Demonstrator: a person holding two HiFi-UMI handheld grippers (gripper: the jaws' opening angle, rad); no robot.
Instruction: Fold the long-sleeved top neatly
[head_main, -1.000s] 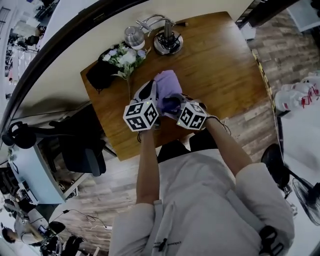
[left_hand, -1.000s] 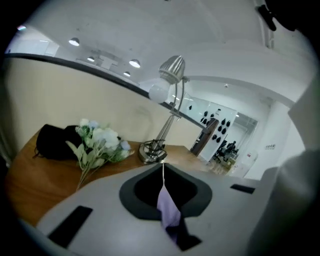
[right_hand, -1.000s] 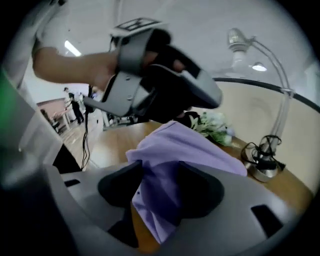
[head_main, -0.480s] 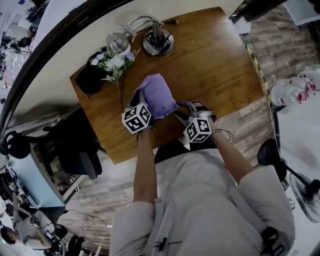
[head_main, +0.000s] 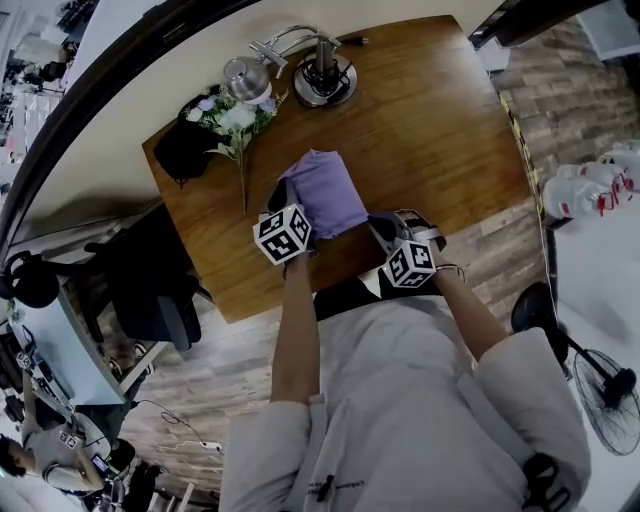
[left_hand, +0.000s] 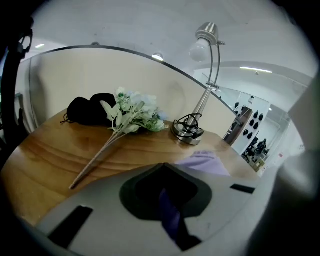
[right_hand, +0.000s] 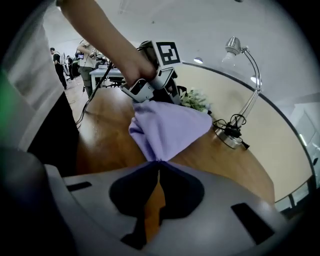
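Observation:
The purple long-sleeved top (head_main: 325, 192) lies as a folded bundle on the wooden table (head_main: 430, 130), stretched between both grippers. My left gripper (head_main: 287, 200) is at its near left corner, shut on a strip of the purple cloth (left_hand: 172, 220) that runs back between the jaws. My right gripper (head_main: 385, 226) is at the near right corner, by the table's front edge. Its jaws are closing, and the tips (right_hand: 159, 161) pinch a gathered corner of the top (right_hand: 167, 127). The left gripper (right_hand: 155, 75) shows beyond the cloth in the right gripper view.
A chrome desk lamp (head_main: 325, 75) stands at the table's far edge. Beside it lie a sprig of white flowers (head_main: 235, 115) and a black bundle (head_main: 185, 150). A dark office chair (head_main: 150, 290) sits left of the table. The table's front edge is just under the grippers.
Both grippers have come down toward the table. The right one has moved right and toward the front edge, away from the left. The top has gone from a bunch to a flatter spread.

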